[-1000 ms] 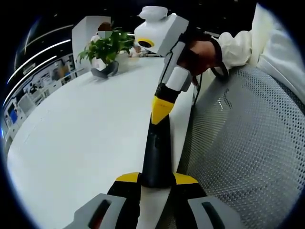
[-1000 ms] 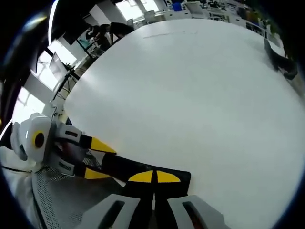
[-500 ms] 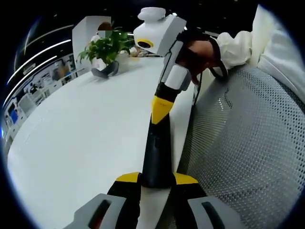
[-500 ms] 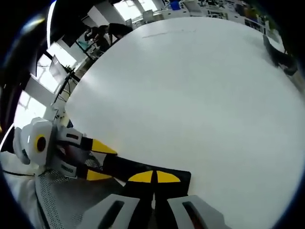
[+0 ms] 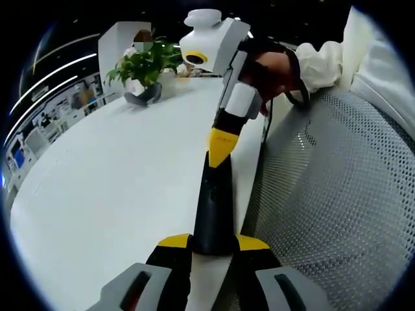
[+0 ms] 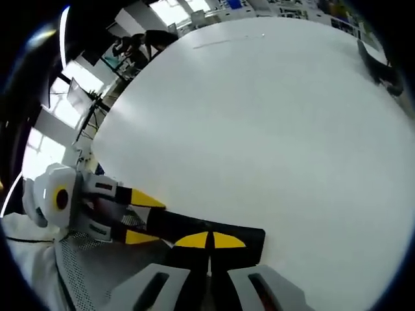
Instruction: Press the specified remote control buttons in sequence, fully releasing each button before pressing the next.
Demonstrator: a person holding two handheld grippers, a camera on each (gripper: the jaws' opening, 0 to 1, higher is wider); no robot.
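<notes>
Little has changed: left gripper point(image 5: 213, 241) fingers still pinch the remote point(image 5: 214, 207); right gripper point(image 6: 209, 241), fingers pressed together, stays on its far end at the desk point(image 5: 117, 188) edge.

The remote point(image 5: 213, 204) shows only a plain dark face in the left gripper view; its buttons cannot be made out, and its near end is hidden between the left tool point(image 5: 213, 243). In the right gripper view the right tool point(image 6: 209, 240) covers its middle. The plant point(image 5: 144, 65) at upper left is blurred.
</notes>
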